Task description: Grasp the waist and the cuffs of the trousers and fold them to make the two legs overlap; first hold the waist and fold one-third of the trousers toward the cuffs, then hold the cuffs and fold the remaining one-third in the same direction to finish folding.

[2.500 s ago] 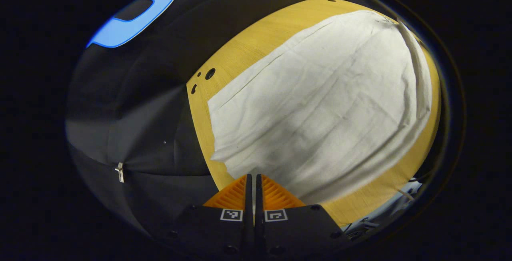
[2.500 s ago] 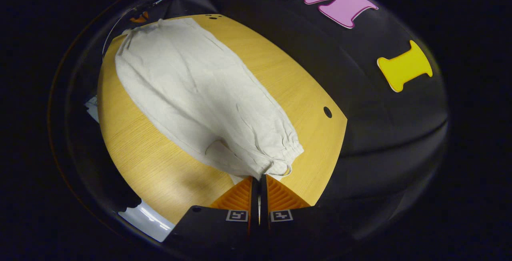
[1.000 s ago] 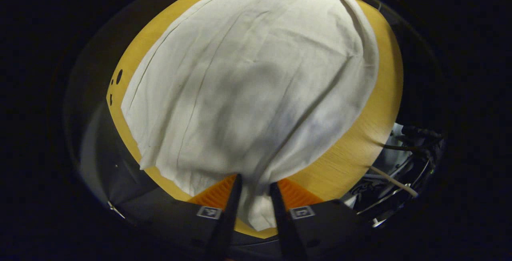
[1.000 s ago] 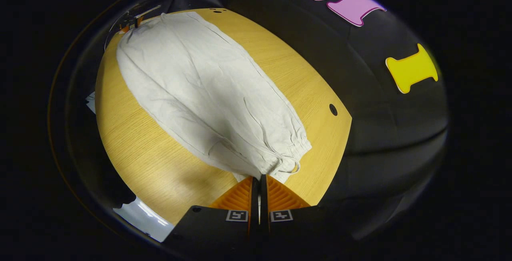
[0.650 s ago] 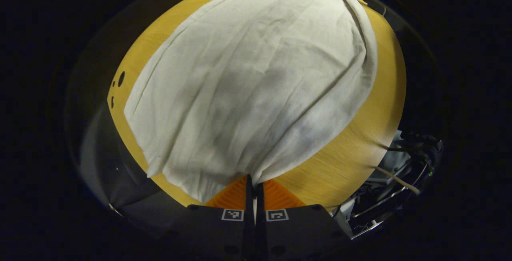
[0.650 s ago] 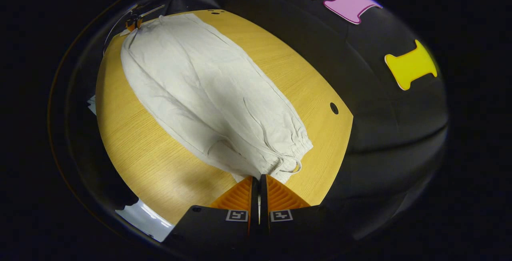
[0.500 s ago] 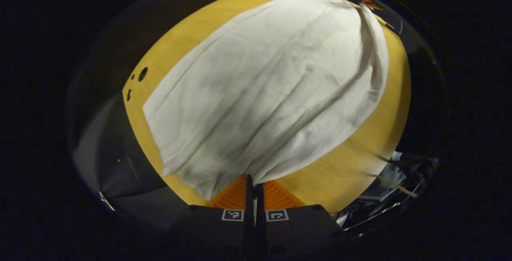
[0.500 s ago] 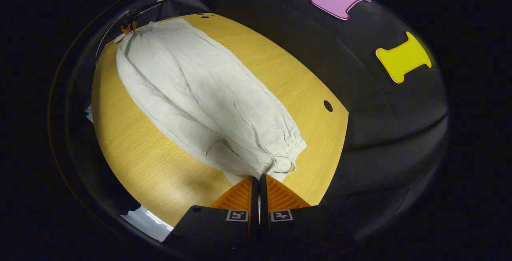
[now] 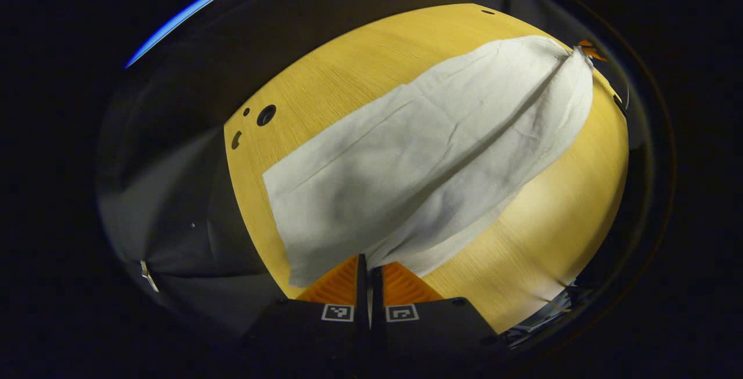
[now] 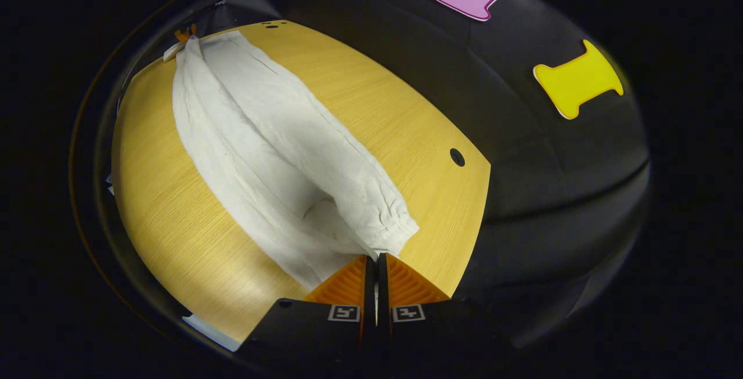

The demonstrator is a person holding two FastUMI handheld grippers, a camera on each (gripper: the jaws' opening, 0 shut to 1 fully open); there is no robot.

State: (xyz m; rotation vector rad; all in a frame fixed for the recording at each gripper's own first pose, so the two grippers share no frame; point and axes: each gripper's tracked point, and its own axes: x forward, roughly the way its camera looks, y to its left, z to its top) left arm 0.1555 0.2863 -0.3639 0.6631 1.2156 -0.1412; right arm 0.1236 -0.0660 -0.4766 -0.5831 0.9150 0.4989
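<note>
On the bench: the trousers [image 9: 429, 152] lie stretched lengthwise across the wooden bench [image 9: 325, 83], cuffs at one end and waist at the other, so both ends can be reached at once.
Cuff end: the left tool [image 9: 365, 266] has its two fingers pressed together on the cloth at the near cuff corner, and a taut ridge runs from that pinch along the leg. The grip sits on the outer edge, probably because that edge has to travel over the other leg.
Waist end: in the right gripper view the right tool [image 10: 374, 263] is likewise pressed together, pinching the gathered waist [image 10: 392, 231] at its near corner. Holding waist and cuff of the same side lets the whole length turn over as one strip.
Lie of the cloth: in the right gripper view the trousers [image 10: 273, 147] show a long raised fold down the middle, one leg partly rolled toward the other; the far cuff [image 10: 180, 48] reaches the far bench edge.
Far tool: a small part of the other tool shows at each far end of the cloth, too small to judge its fingers there.
Stage: by my judgement the legs are being laid one on the other; the thirds folds are not yet begun.
Risk: uneven lift at the two ends would likely twist the strip.
</note>
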